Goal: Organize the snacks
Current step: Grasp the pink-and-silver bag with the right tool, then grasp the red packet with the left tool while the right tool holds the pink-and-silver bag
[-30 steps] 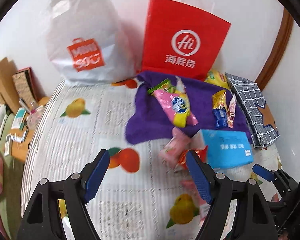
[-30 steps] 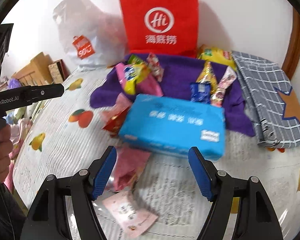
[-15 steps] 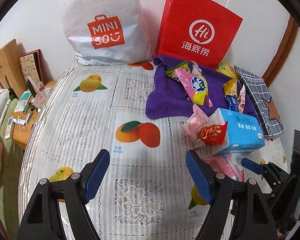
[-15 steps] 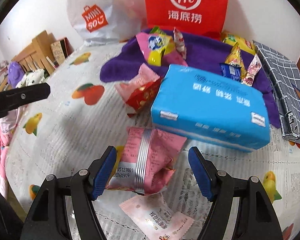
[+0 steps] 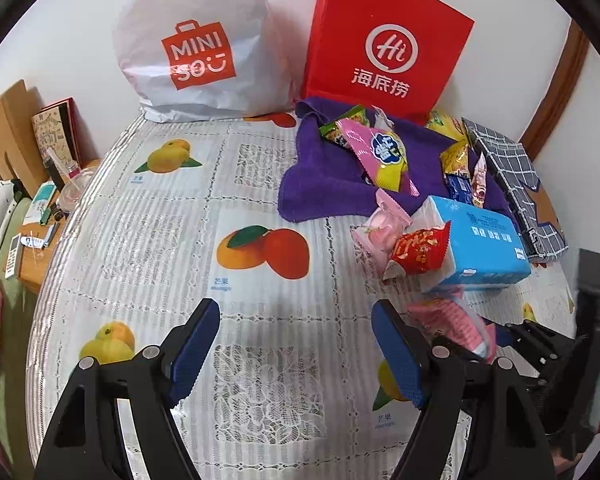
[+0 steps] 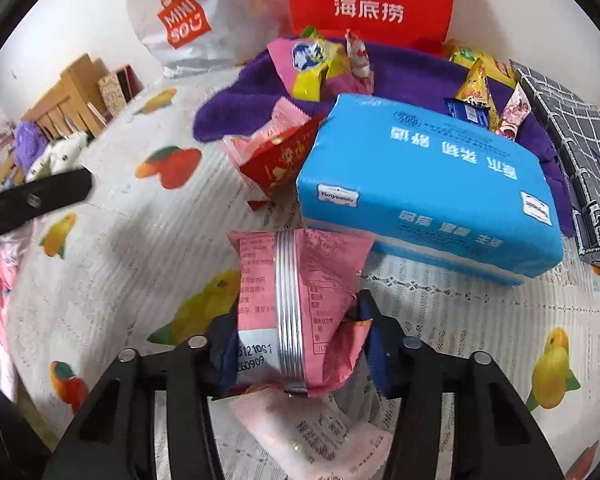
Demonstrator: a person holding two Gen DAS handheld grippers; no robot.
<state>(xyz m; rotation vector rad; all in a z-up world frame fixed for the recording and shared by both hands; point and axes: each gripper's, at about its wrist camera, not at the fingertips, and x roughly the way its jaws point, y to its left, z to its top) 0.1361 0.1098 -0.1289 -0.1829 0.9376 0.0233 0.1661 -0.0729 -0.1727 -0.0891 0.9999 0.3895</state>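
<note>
My right gripper (image 6: 296, 332) is closing its jaws on a pink snack packet (image 6: 300, 292) with a silver seam. Both blue pads touch the packet's sides and its right edge crumples. In the left wrist view the same pink snack packet (image 5: 456, 320) shows beside the right gripper's fingers (image 5: 540, 344). My left gripper (image 5: 294, 320) hangs open over the fruit-print tablecloth (image 5: 160, 240) with nothing between its fingers. A red snack (image 6: 280, 160) and a pale pink one (image 6: 288, 116) lean on a blue tissue pack (image 6: 432, 184). More snacks lie on a purple cloth (image 5: 324, 184).
A red paper bag (image 5: 388, 48) and a white plastic bag (image 5: 196, 40) stand against the back wall. A checked grey box (image 5: 512, 168) lies at the right. Another pale pink packet (image 6: 312, 432) lies under the right gripper. A wooden bedside shelf (image 5: 32, 248) borders the left edge.
The right gripper's jaws have closed in onto the pink snack packet, which lay untouched between them half a second ago. Both grippers have sunk closer to the tablecloth.
</note>
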